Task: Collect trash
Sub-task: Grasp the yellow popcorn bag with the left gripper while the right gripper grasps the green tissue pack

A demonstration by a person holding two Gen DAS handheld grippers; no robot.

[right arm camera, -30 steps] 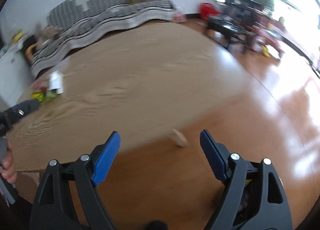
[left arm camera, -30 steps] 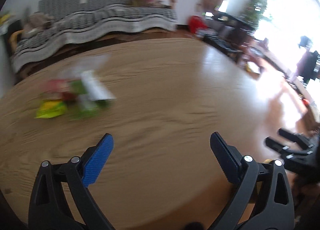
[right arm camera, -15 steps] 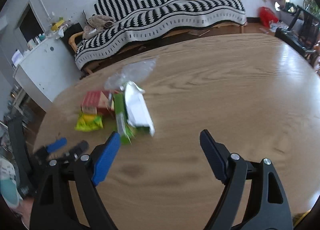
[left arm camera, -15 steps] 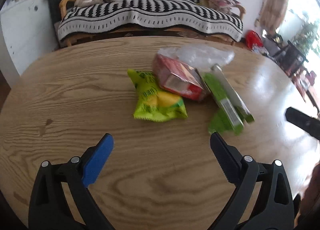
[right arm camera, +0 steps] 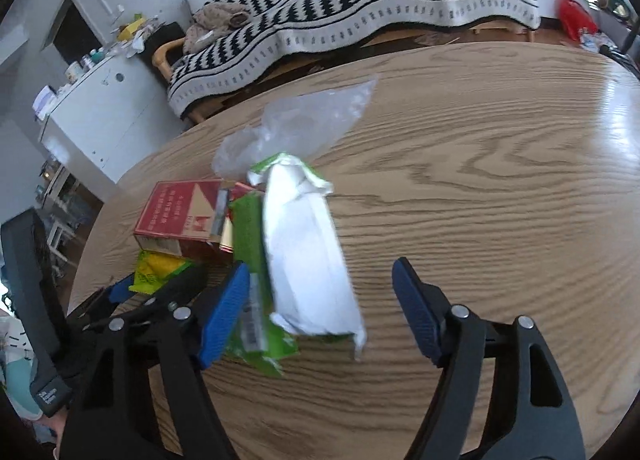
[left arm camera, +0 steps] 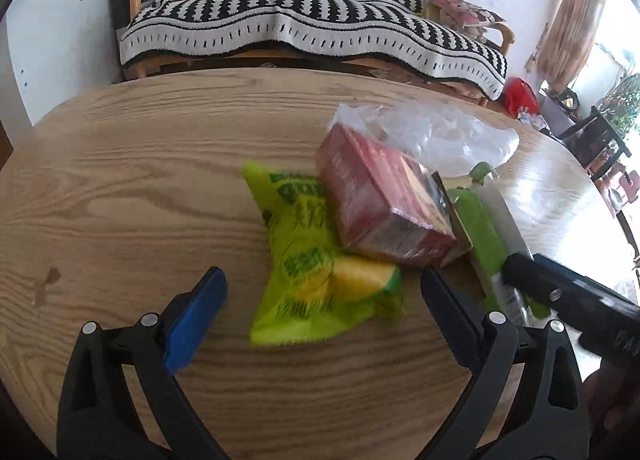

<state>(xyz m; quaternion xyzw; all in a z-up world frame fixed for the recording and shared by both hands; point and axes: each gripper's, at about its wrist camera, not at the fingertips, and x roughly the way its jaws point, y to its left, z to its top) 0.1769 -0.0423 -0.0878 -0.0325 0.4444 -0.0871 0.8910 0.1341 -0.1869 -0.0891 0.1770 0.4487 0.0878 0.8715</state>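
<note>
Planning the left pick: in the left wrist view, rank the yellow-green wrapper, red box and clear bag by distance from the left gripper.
1. Yellow-green wrapper: between the left gripper's jaws.
2. Red box: just beyond, slightly right.
3. Clear bag: farthest, behind the box.

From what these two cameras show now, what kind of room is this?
Most likely a home living room: a sofa under a black-and-white striped blanket, a round light wooden table and a white cabinet with clutter on top.
</note>
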